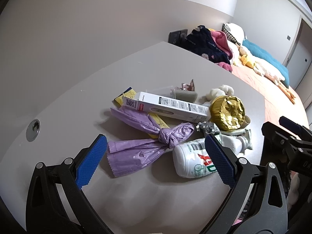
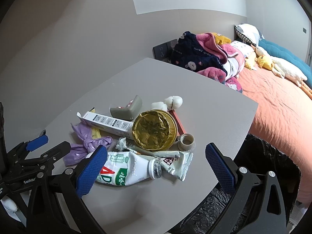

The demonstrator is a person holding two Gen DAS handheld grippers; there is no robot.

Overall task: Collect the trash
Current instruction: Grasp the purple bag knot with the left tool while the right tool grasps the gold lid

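We find the left gripper [image 1: 156,152] open above the purple bag [image 1: 144,146], the right gripper [image 2: 156,165] open over the white bottle [image 2: 124,171]. Trash lies mid-table; nothing collected. Next: close on one item.

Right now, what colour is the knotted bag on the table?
Light purple bag, clearest in the left wrist view.

Red "AD" on the white bottle [image 2: 124,172], "lucky" stitched on the navy blanket [image 2: 193,56], "GenRobo" (cut off) on the left tongs [image 2: 45,143], a QR code on the white box [image 1: 169,106], wrapper [image 2: 175,162] digits too small to read
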